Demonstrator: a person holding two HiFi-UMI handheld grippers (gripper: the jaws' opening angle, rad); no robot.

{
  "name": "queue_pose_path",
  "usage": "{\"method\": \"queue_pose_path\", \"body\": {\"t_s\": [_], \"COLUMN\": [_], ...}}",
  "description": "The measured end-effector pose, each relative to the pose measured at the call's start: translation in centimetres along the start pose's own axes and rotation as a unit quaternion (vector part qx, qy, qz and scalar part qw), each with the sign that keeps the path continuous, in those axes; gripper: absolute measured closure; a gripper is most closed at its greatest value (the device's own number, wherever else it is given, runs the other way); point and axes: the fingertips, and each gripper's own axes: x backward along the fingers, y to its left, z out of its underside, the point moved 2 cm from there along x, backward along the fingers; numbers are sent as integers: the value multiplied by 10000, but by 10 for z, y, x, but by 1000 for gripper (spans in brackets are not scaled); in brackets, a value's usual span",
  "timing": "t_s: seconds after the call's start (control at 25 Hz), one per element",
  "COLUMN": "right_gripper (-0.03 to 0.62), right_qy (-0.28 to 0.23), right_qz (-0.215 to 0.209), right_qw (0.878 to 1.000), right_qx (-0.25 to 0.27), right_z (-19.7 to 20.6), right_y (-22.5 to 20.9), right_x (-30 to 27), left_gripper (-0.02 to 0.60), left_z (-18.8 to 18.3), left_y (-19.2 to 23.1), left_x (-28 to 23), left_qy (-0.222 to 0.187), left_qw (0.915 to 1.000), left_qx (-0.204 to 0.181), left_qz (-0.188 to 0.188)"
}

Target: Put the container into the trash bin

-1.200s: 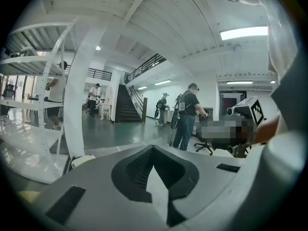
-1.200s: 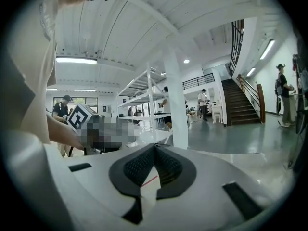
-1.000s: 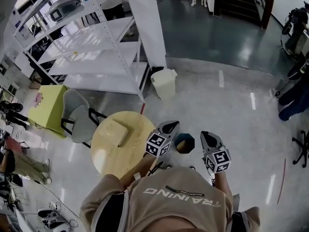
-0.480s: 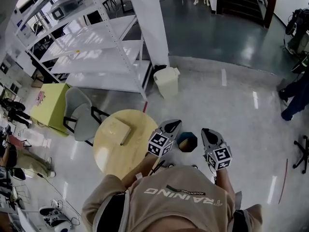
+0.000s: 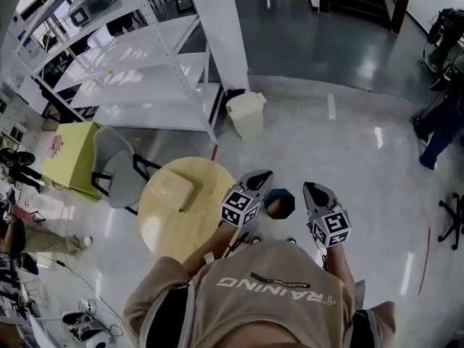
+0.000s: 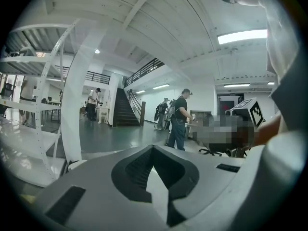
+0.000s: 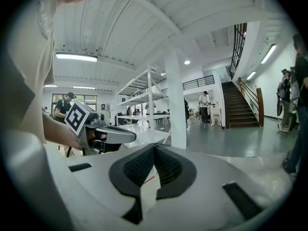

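Left tool (image 5: 259,180) and right tool (image 5: 314,191) are both pinched together, empty. The container (image 5: 172,192) lies far-left on the tabletop (image 5: 161,232); seemingly broad and flat, it may slip from a narrow grip.

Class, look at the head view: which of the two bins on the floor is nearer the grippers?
The dark bin, showing between the left gripper and right gripper. The white bin stands farther off, beside the pillar.
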Motion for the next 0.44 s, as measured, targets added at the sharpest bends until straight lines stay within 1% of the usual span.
{"method": "queue_pose_path", "body": {"t_s": [0.24, 0.44], "right_gripper": [592, 592], "right_qy": [-129, -157], "right_qz": [114, 197], "right_qw": [9998, 9997], "right_qx": [42, 29], "right_z": [-10, -6], "right_y": [-4, -7], "right_x": [4, 8], "left_gripper": [575, 575], "left_z": [-12, -21], "left_y": [0, 4], "left_x": [-9, -14], "left_qy": [-55, -152], "left_qw": [9999, 9996], "left_qx": [-48, -173], "left_qz": [106, 135]}}
